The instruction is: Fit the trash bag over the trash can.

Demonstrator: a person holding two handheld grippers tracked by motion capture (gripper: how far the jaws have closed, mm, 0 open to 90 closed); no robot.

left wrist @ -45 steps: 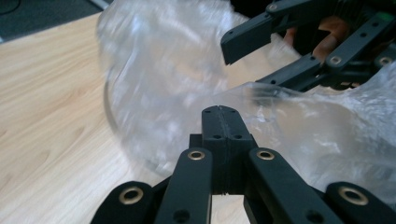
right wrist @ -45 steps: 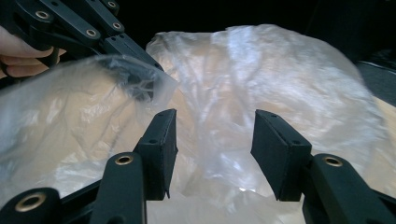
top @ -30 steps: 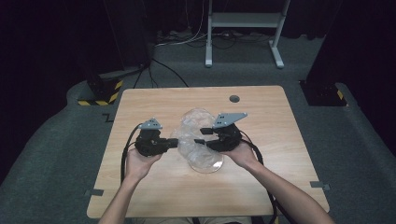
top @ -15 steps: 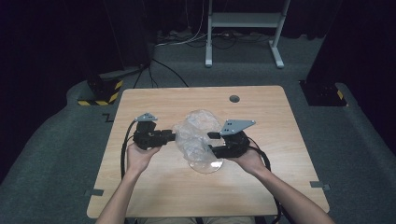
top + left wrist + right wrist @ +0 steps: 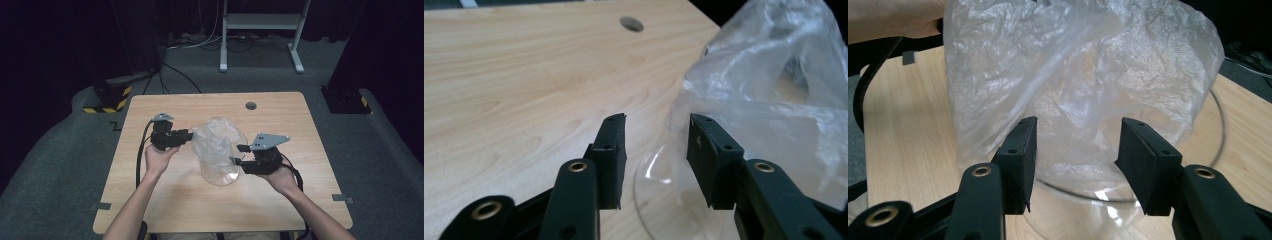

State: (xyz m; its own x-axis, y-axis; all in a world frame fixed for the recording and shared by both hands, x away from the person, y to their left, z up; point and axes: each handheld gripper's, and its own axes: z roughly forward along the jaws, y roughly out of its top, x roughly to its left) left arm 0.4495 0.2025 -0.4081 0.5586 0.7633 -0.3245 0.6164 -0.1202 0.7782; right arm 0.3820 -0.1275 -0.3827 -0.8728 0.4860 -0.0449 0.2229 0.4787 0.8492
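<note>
Got the clear container (image 5: 220,160) mid-table with the plastic bag (image 5: 215,137) stuffed in it. My left gripper (image 5: 187,136) is just left of it, my right gripper (image 5: 237,155) at its right side, both gaping open, gripping nothing.

**Clear bag sitting in a clear round container**

A clear round container (image 5: 218,167) is standing upright near the middle of the wooden table (image 5: 300,210), its wall see-through enough that the wood grain is showing through it. A thin, crinkled transparent plastic bag (image 5: 216,136) is sitting inside it, bunching up and rising above the rim. In the right gripper view the bag (image 5: 1083,75) is billowing wide, its film creased and catching the light, while the container's rim (image 5: 1220,125) is curving round its lower part. In the left gripper view the bag (image 5: 774,95) is folding over itself, and the container's curved edge (image 5: 644,175) is showing just beneath it.
</note>
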